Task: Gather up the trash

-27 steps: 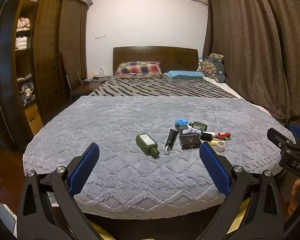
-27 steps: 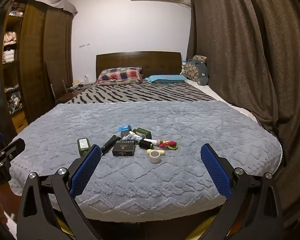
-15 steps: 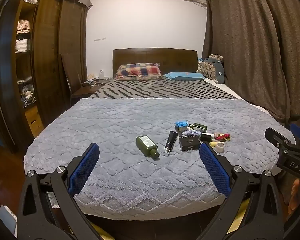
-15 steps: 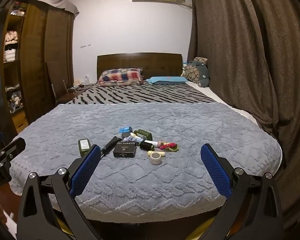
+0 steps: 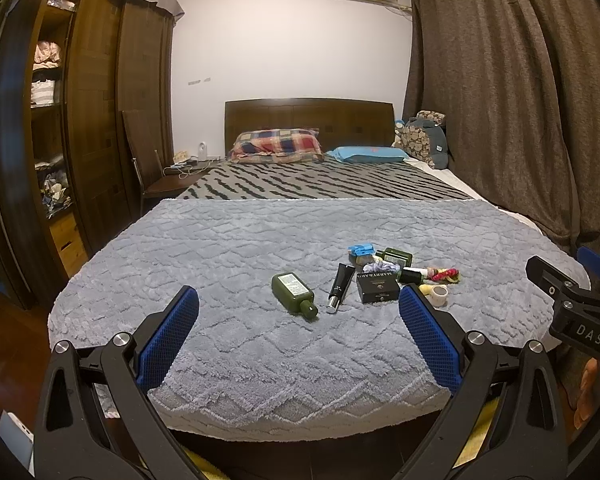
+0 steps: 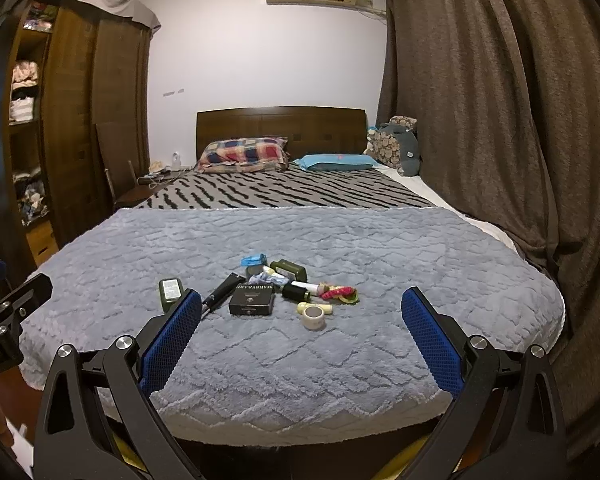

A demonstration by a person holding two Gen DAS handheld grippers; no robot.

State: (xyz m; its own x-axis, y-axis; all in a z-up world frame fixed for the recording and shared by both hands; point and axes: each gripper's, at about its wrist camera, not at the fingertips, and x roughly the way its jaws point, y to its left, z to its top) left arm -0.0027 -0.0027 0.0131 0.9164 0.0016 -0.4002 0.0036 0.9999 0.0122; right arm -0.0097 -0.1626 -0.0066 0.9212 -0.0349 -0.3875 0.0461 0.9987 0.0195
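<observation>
Left wrist view showed the left gripper (image 5: 298, 334) and the right gripper (image 6: 300, 334) both spread wide and empty, with the trash pile (image 5: 384, 276) at frame centre lying uncollected on the grey blanket (image 5: 228, 240).

In the right wrist view a blue pad (image 6: 171, 336) hides the green bottle's (image 6: 169, 292) lower end; small items behind the black box (image 6: 252, 299) stay unidentifiable.
</observation>
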